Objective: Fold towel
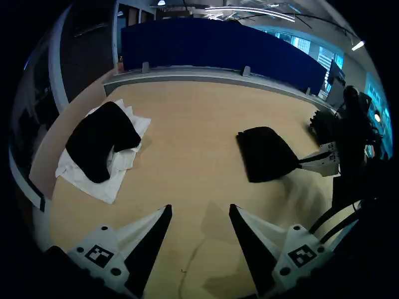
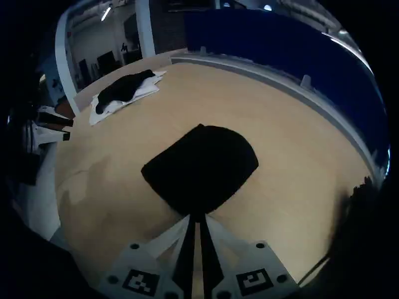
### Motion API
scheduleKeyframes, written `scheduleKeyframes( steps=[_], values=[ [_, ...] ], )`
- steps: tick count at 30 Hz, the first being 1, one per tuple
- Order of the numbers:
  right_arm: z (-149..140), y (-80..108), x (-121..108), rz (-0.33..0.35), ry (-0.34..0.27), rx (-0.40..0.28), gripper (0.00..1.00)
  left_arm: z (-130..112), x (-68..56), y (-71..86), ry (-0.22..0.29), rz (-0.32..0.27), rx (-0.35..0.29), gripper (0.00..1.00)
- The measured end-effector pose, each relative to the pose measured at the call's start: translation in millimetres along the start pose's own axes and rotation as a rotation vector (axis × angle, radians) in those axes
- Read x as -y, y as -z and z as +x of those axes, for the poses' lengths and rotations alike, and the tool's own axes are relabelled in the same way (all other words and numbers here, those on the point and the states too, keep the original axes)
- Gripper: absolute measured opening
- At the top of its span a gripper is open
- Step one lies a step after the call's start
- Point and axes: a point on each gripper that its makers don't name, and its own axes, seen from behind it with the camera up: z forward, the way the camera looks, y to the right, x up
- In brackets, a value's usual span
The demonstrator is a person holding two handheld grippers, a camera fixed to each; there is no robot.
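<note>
A small black towel (image 2: pixel 202 167), a soft fabric pad already doubled over with one rounded end, lies flat near the middle of the light wooden table (image 2: pixel 299 164), at twelve o'clock just ahead of the right gripper (image 2: pixel 196 218). That gripper's tongs are pressed together at the towel's near edge. Dark cloth against dark finger pads makes the contact hard to read, but they appear to pinch a fold of it. In the left gripper view the black towel (image 1: pixel 264 154) sits at about three o'clock of centre, with the right gripper (image 1: pixel 302 162) meeting its corner from the right. The left gripper (image 1: pixel 199 208) hangs over bare table, its tongs spread wide with nothing between them, well apart from the towel. A heap of black cloth on white towels (image 1: pixel 99 144) rests at the table's far left, at nine o'clock in that view, and a long blue partition screen (image 1: pixel 219 45) stands along the table's far edge at twelve. I judge the task well along, with a further fold in hand. The next move calls for raising the pinched edge and carrying it over toward twelve o'clock to meet the far edge, low and slow so the lower layer does not drag. The idle left gripper would help by coming in to pin or take the opposite corner.
</note>
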Motion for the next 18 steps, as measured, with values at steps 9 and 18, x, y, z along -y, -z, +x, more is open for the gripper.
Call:
scheduleKeyframes(
  steps=[9,18],
  values=[
    [50.8,27.2,-5.0,0.001,0.04,-0.063,0.07,3.1,3.1,3.5,0.006,0.0,-0.007,0.85],
    [108.0,71.5,-11.5,-0.004,0.085,-0.148,0.06,11.9,1.0,5.5,-0.002,-0.009,-0.027,0.85]
  ],
)
